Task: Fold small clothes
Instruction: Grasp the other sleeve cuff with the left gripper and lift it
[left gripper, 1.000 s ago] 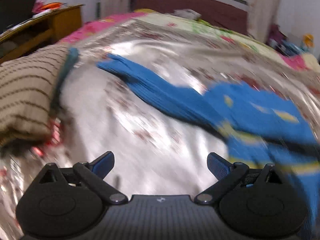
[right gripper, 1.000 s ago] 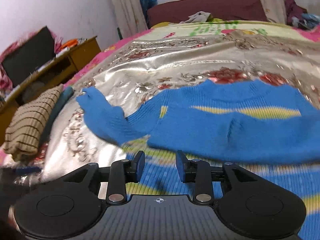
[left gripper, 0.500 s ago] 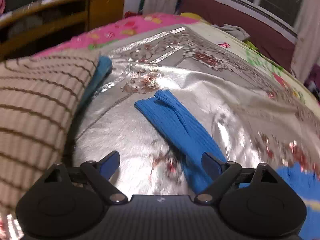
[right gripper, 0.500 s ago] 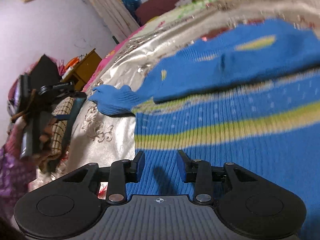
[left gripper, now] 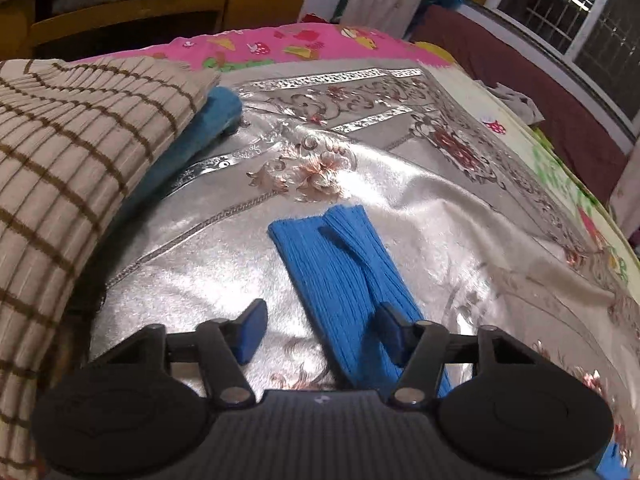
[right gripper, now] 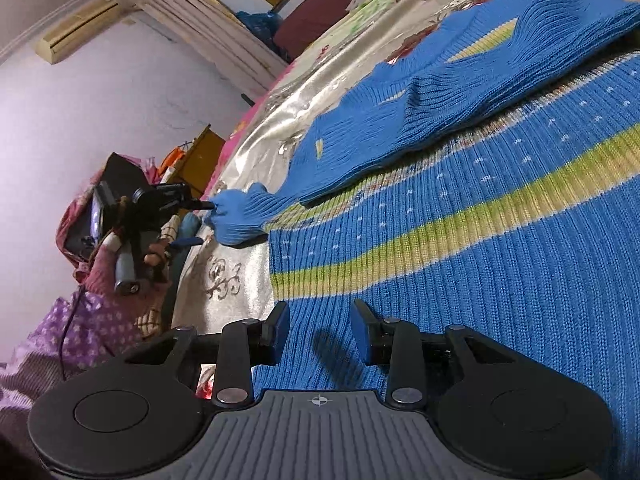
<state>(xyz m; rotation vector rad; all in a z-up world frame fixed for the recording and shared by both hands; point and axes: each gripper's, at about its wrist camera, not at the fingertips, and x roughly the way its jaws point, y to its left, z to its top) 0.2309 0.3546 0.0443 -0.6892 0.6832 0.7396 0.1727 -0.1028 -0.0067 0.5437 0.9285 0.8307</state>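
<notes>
A small blue knit sweater [right gripper: 460,240] with yellow-green stripes lies on a silver floral bedspread [left gripper: 400,168]. One sleeve is folded across its chest. The other sleeve [left gripper: 340,272] stretches out to the left, also seen in the right wrist view [right gripper: 240,216]. My left gripper [left gripper: 320,332] is open, low over this sleeve near its cuff, the sleeve lying between the fingers. It shows in the right wrist view [right gripper: 192,220] at the cuff. My right gripper [right gripper: 318,332] is open, just above the sweater's lower body.
A folded beige striped garment [left gripper: 68,160] lies on a teal one [left gripper: 200,132] at the left of the bedspread. A wooden cabinet [left gripper: 140,4] stands beyond the bed. A pink patterned sheet [left gripper: 280,44] lies beyond the silver cover.
My left gripper moved left along the sleeve to its cuff end and narrowed slightly. My right gripper swung down and tilted over the sweater's lower body, still open.
</notes>
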